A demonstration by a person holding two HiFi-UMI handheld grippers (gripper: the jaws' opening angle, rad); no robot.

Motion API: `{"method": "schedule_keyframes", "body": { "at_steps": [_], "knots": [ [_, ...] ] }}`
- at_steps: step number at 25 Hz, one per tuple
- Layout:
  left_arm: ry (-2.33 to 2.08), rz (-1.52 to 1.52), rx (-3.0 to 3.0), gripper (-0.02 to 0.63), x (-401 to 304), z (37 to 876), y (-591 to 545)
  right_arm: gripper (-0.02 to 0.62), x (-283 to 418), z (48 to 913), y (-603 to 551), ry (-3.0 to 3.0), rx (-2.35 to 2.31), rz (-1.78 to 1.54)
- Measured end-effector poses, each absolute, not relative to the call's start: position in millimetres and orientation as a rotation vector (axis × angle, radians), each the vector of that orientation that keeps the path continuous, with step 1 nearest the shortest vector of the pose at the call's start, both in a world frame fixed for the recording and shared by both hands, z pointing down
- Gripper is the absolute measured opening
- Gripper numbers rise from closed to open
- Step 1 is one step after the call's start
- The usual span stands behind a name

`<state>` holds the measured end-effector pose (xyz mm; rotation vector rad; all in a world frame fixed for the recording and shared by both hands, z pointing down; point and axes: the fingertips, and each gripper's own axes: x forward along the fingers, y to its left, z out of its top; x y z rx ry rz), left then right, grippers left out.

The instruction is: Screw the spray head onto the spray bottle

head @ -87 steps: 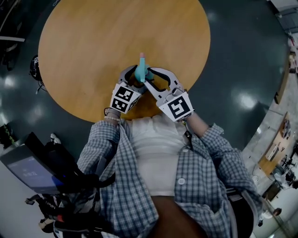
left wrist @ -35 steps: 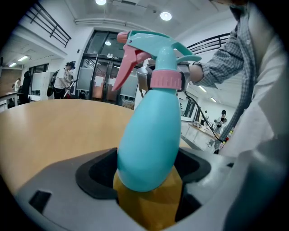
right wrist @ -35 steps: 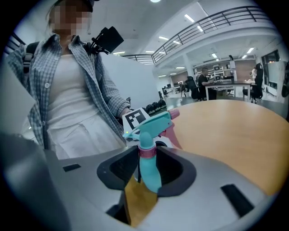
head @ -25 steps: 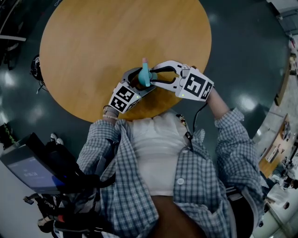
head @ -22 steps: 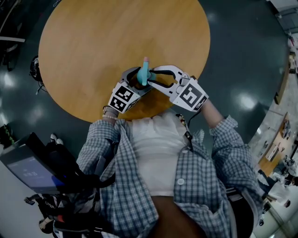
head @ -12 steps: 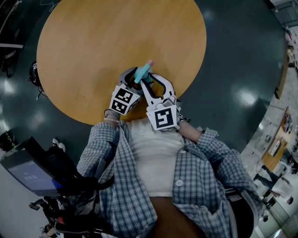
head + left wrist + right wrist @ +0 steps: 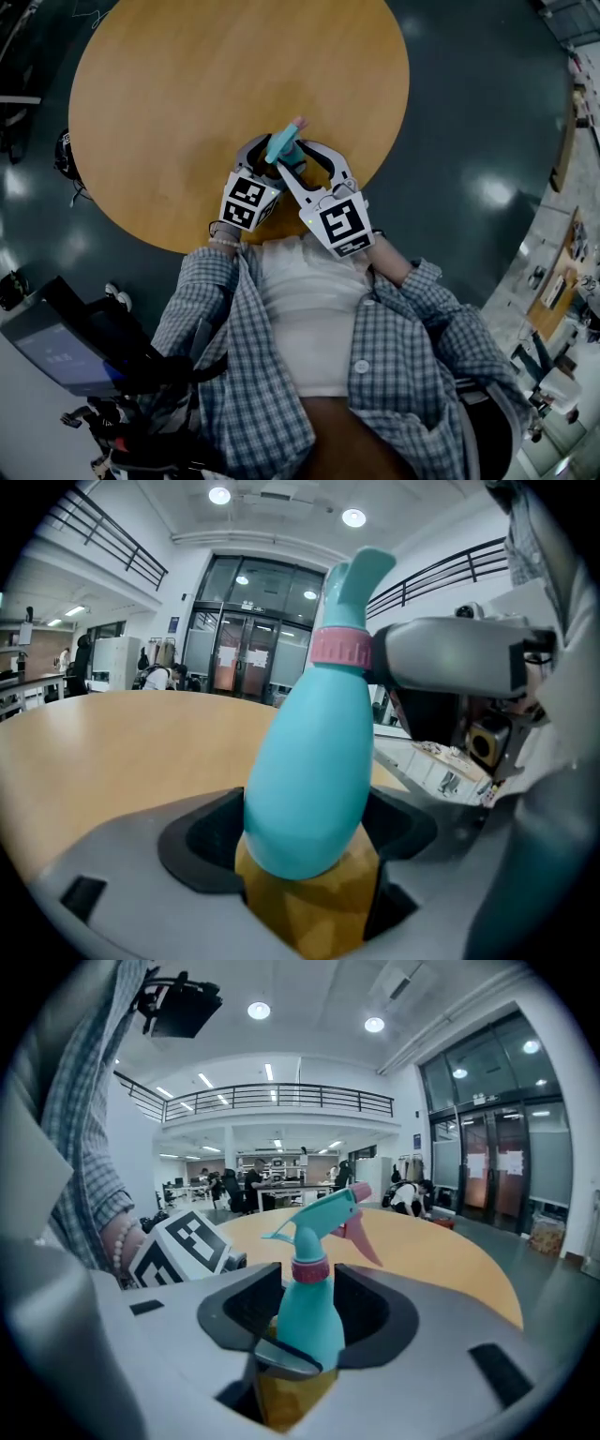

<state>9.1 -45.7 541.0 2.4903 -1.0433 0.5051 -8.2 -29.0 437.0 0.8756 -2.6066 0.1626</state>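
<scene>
The spray bottle (image 7: 281,150) is over the bench's (image 7: 187,84) lower edge, mid-frame. The spray head (image 7: 323,1211) sits on its top.

Teal spray bottle (image 7: 307,1326), fat rounded body, leaning a bit, up over the bench (image 7: 187,94) nr its near edge. Spray head (image 7: 323,1211) sat on the neck w/ pink collar (image 7: 310,1269) + pink trigger (image 7: 367,1237).

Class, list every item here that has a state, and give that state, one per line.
Spray bottle: gripped near its base.
Spray head: sitting on the bottle neck, pink collar in place.
Left gripper: shut on the spray bottle.
Right gripper: jaws have just been opening, collar between them.
</scene>
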Motion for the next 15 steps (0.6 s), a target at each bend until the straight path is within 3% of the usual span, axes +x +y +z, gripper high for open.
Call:
{"method": "schedule_keyframes", "body": {
  "at_steps": [8,12,15],
  "knots": [
    [-1.004,0.503,2.506,0.383,13,538,-44,0.158,20,409,-34,-2.753,0.3,0.171],
    [-0.956,0.517,2.523,0.383,14,539,-40,0.237,27,391,-52,-2.675,0.007,0.05],
    [-0.933,0.519,2.53,0.383,15,539,-38,0.241,21,395,-53,-2.541,-0.254,-0.094]
  ]
}}
